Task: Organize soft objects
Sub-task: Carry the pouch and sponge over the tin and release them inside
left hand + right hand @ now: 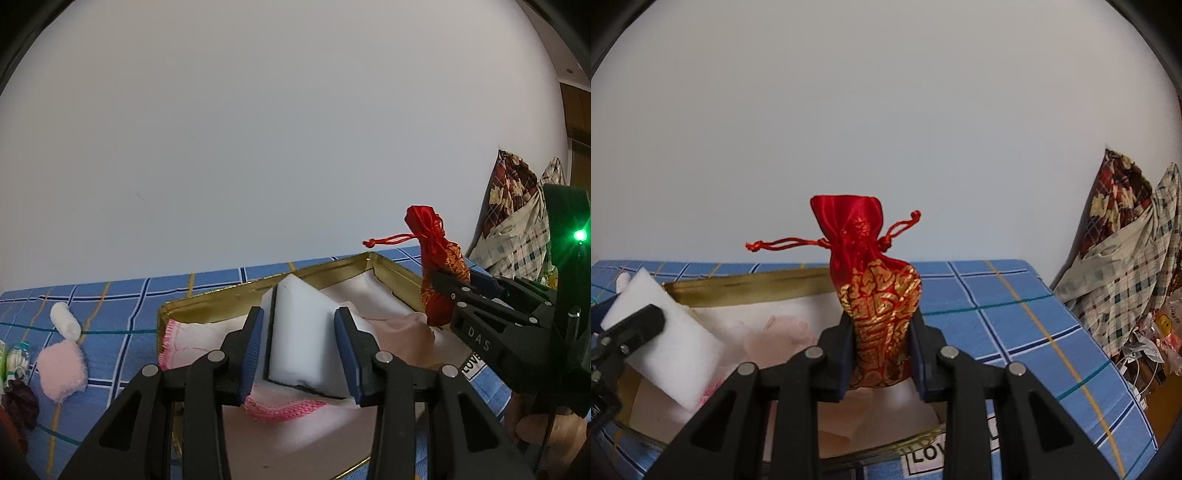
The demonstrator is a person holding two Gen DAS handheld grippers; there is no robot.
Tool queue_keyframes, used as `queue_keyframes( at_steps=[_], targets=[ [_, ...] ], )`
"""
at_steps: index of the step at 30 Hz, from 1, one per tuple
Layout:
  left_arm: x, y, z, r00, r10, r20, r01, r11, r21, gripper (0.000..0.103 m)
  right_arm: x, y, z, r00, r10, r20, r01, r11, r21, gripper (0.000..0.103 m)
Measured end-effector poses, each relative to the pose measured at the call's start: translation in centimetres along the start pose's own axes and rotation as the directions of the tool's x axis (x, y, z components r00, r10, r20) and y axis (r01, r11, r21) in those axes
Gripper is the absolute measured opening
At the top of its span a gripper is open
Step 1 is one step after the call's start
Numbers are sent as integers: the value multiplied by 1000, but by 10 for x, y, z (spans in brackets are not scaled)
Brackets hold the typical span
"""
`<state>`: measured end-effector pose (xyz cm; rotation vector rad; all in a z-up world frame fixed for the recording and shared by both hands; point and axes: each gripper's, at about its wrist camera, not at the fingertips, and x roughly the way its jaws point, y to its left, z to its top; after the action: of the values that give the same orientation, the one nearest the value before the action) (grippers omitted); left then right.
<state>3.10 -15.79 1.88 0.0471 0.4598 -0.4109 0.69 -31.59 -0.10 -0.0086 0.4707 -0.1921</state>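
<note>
My left claw [299, 350] grips a white sponge [306, 332] above the gold tray [258, 286]. At 3 o'clock, my right claw [882, 354] clamps the red pouch [877, 291] upright over the same tray

Both tools are black plastic tongs with angular, cut-out arms and round silver rivets at the pivots. The left gripper [300, 350] carries ribbed dark-blue pads [252, 352] on its inner faces; the right gripper [882, 354] has the same blue lining. White "DAS" lettering marks one right arm, behind it a green light glows.
</note>
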Motion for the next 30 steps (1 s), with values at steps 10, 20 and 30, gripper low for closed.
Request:
queue_keyframes(
  at_steps=[10,20,30],
  targets=[
    [16,-9,-2,999,13,-45,-13,1000,-4,42,10,1,-4,998,36,-52,-37,999,-3,27],
    [15,-14,0,998,33,-45,-33,999,-1,78,-11,3,-3,997,66,43,-67,997,33,97],
    [-6,-4,-1,992,124,22,-124,992,3,94,-17,-13,-3,995,66,78,-74,991,109,103]
  ],
)
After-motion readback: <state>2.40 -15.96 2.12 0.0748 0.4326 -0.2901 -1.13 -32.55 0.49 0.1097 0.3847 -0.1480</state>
